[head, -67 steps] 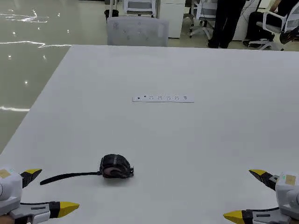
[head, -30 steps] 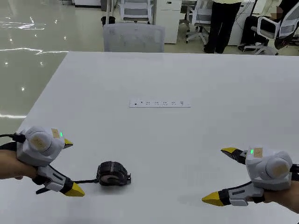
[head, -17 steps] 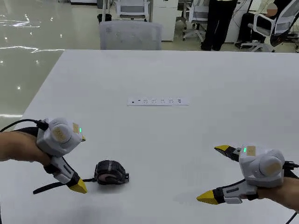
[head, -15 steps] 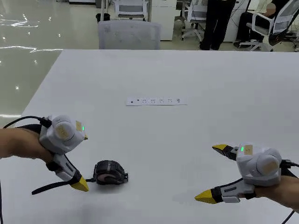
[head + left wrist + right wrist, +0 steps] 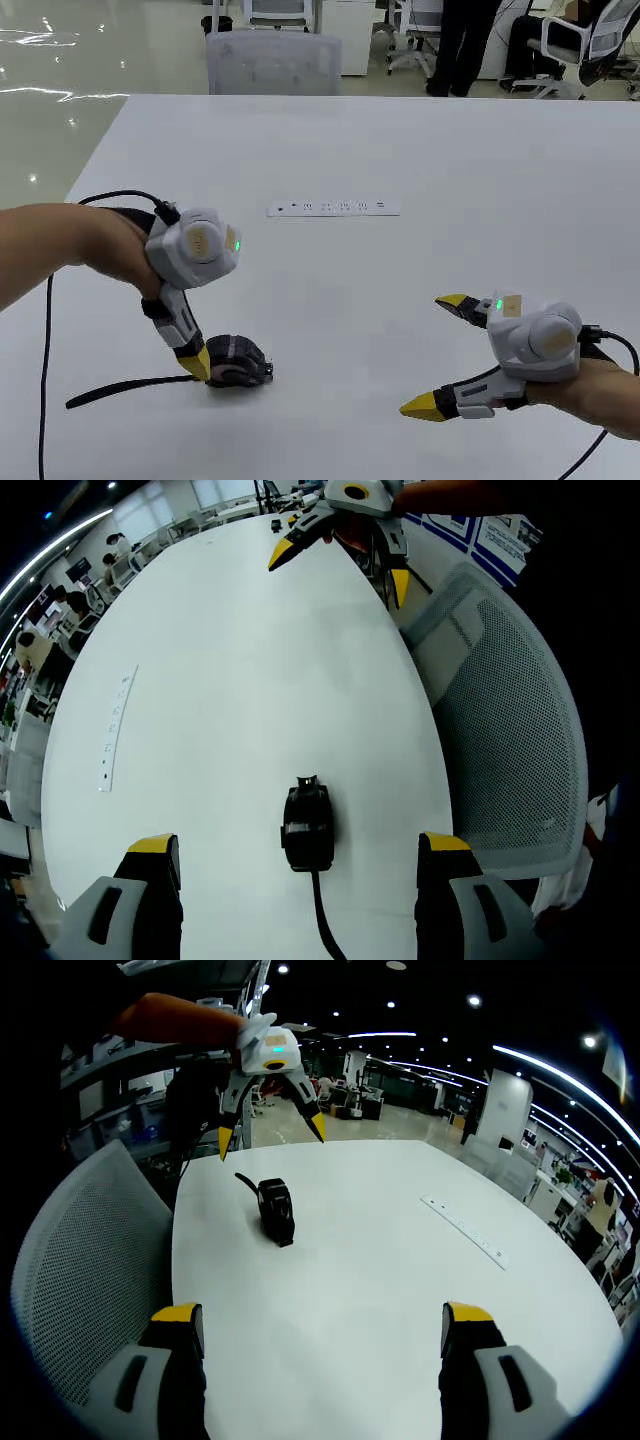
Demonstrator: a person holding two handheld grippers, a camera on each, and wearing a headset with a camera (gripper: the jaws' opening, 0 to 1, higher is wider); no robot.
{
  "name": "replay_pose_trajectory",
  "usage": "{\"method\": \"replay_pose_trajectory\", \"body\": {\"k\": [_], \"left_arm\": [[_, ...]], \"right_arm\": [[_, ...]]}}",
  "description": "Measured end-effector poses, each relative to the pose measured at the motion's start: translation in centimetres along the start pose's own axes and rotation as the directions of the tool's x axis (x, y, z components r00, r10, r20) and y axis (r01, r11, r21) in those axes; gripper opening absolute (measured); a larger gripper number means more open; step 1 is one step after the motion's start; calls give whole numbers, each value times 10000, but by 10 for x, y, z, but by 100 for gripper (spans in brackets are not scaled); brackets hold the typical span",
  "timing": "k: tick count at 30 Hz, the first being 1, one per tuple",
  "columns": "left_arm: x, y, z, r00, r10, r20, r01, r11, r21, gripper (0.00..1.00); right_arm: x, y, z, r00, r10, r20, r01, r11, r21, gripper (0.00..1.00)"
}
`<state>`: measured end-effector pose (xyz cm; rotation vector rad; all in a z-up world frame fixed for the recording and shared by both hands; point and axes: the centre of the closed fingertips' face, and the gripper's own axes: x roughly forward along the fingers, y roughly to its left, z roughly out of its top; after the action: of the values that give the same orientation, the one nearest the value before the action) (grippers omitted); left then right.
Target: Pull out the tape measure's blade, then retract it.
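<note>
Left gripper [image 5: 270,1136] hovers wide open by the tape measure [image 5: 238,362]; right gripper [image 5: 435,353], open too, well apart.

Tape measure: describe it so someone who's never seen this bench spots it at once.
On the white table, look near the front edge, at the tips of the left tool. The tape measure is the small dark rounded case there, a black strap trailing from it, unlike the flat white power strip farther out mid-table.
</note>
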<state>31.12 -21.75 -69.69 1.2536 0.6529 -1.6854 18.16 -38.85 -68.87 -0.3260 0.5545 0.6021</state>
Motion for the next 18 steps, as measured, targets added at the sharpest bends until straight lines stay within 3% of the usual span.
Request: {"method": "replay_pose_trajectory", "body": {"k": [3,7,11,16,18], "left_arm": [[7,-2,1,9999,-131,-39,131,9999,-11,94],[13,0,-7,9995,-160,-261,162,9999,57,93],[20,3,-11,9996,76,-288,-72,9999,134,85],[35,0,-18,9991,-85,-426,76,9998,-203,76],[42,-5,-20,9988,-237,-417,226,9994,-256,69]], "right_arm": [[5,1,0,10000,51,-2,-51,10000,-76,100],[12,4,2,9997,246,-17,-247,9997,-94,100],[20,6,5,9992,389,-11,-389,9988,-294,100],[35,11,19,9939,948,564,-903,9928,-783,99],[45,16,19,9893,1407,394,-1362,9857,-991,100]]}}
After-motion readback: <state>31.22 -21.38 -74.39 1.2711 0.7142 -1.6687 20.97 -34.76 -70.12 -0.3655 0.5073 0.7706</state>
